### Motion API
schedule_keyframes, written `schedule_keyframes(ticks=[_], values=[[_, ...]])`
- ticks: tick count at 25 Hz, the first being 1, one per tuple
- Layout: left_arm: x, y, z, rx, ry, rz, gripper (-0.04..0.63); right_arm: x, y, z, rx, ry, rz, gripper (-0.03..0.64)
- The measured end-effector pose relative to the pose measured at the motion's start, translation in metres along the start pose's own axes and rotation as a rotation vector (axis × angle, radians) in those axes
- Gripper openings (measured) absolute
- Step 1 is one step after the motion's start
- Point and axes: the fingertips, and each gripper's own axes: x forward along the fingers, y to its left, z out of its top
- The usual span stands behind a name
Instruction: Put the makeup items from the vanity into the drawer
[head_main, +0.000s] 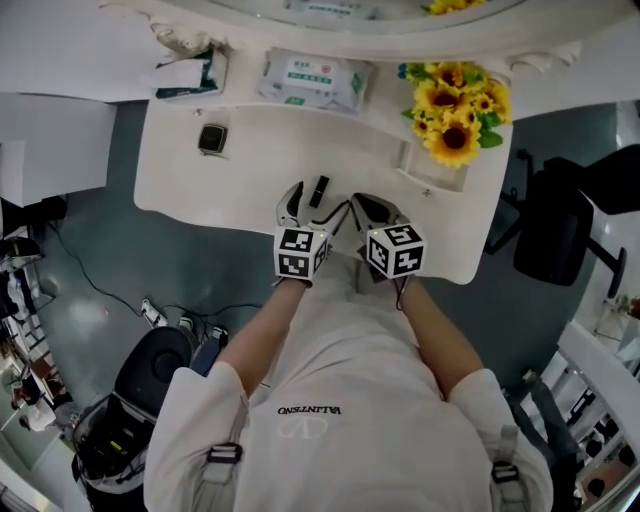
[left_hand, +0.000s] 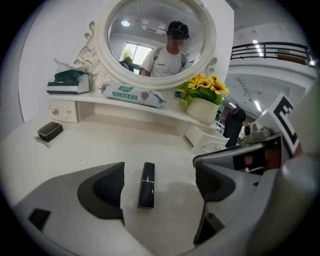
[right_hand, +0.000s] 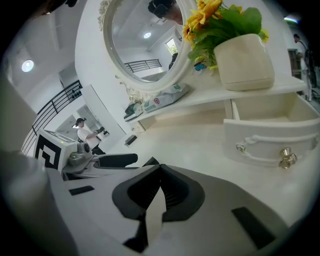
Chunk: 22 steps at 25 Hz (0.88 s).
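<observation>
Black lipstick (left_hand: 146, 185) lies untouched between jaws of spread left gripper (left_hand: 160, 186), right gripper (right_hand: 159, 194) pressed together, empty; tube looks light, stiff, slick, so pinch mid-barrel.

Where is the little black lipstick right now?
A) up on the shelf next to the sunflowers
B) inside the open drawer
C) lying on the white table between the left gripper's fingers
C: the lipstick lies flat on the vanity top, in the gap between the left gripper's open fingers.
</observation>
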Motion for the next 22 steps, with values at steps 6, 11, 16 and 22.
schedule_keyframes(ticks=[6, 11, 16, 22], values=[[0.005, 0.002, -0.004, 0.007, 0.011, 0.013, 0.437, 0.004, -0.005, 0.0, -0.002, 0.001, -0.005, 0.012], [0.006, 0.006, -0.011, 0.014, 0.054, 0.038, 0.437, 0.007, -0.004, -0.003, -0.002, 0.01, -0.005, 0.012], [0.008, 0.01, -0.015, 0.0, 0.077, 0.046, 0.437, 0.013, -0.005, -0.009, 0.005, 0.022, -0.016, 0.012], [0.013, 0.01, -0.02, 0.003, 0.107, 0.037, 0.436, 0.016, -0.01, -0.008, 0.01, 0.027, -0.035, 0.012]])
